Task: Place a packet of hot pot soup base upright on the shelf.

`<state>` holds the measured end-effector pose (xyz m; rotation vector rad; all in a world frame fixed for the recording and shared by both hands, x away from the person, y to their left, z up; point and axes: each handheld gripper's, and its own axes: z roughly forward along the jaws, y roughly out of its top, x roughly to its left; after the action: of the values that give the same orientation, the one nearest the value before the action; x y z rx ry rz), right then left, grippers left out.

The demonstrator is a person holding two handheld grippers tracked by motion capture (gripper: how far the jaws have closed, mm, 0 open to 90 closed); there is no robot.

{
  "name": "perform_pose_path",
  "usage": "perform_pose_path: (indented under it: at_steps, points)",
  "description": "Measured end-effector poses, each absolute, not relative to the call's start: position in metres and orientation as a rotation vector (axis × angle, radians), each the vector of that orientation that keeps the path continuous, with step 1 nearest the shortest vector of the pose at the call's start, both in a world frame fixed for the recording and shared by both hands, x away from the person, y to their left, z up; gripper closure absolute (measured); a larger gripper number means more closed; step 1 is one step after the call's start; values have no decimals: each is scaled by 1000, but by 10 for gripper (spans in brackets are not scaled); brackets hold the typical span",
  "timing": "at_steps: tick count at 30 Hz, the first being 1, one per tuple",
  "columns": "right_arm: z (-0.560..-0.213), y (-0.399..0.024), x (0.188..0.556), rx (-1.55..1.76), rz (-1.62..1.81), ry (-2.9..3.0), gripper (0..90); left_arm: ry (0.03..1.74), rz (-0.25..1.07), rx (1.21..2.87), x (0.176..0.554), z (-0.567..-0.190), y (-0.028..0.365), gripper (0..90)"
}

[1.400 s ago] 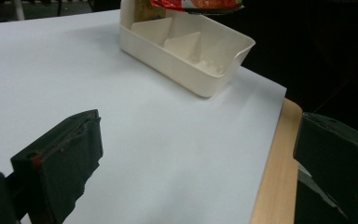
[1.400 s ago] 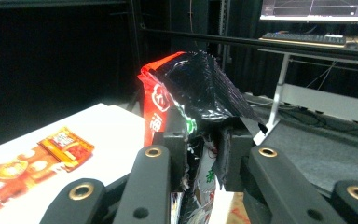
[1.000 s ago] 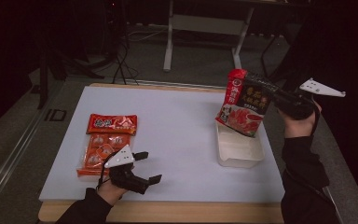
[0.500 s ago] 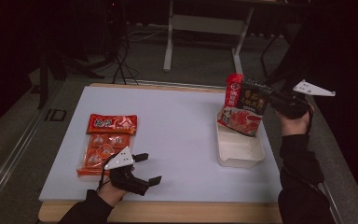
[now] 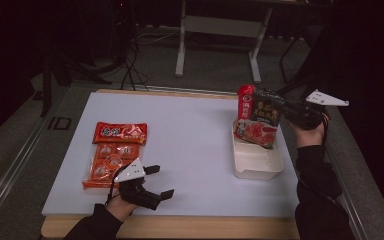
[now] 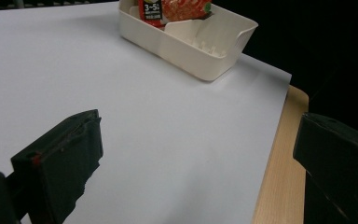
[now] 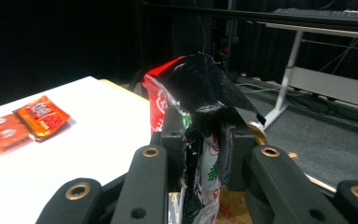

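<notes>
Clearly readable, "3-5" marks the red sauce packet (image 6: 175, 9) clenched in the right claw (image 7: 200, 154); left claw (image 5: 152, 182) released.

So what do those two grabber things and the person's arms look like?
Both grippers are black. The left gripper has two chunky black jaws and a pale three-cornered plate on top, and a thin cable runs from it toward the wrist. The right gripper has the same pale plate, and close up its arms show round brass-coloured rivets. The person wears dark long sleeves.
</notes>
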<state>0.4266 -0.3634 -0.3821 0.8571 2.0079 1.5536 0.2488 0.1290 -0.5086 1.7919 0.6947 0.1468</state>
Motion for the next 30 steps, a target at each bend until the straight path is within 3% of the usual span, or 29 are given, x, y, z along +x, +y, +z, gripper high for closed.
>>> perform_pose_path:
  at_steps: [21, 28, 30]
  points:
    - [-409, -353, 429, 923, 1570, 2066, 720, 701, 143, 1793, 249, -512, 129, 17]
    - [-422, -367, 423, 987, 1546, 2028, 716, 701, 159, 1796, 250, -511, 130, 17]
    - [-423, -373, 420, 1046, 1525, 2017, 676, 684, 172, 1792, 250, -511, 131, 17]
